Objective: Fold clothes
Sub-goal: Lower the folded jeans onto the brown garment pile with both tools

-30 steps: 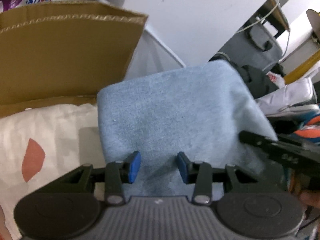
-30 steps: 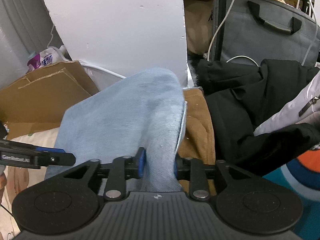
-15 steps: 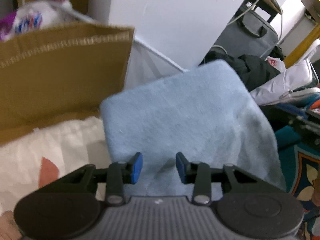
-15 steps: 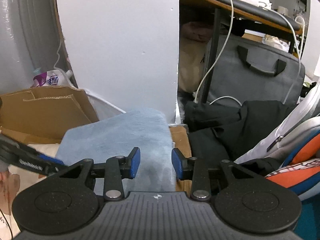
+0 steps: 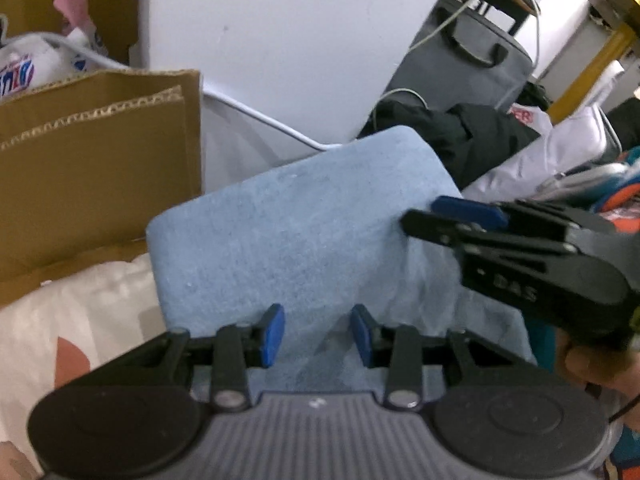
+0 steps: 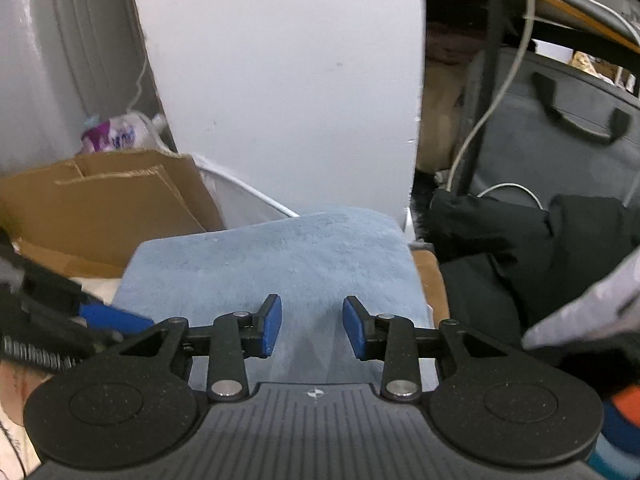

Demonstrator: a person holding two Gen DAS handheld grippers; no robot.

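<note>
Both grippers, left gripper (image 5: 317, 334) and right gripper (image 6: 312, 328), hover part-open, seemingly empty, over the blue cloth (image 6: 280, 264).

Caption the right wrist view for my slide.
Right gripper open over folded blue cloth, left gripper alongside.

- The left gripper (image 5: 317, 334) tilts downward above the folded blue cloth (image 5: 304, 232), blue pads apart, gripping nothing.
- The right gripper (image 6: 312, 326) hovers beside it at the cloth's right edge, jaws likewise parted and empty.
</note>
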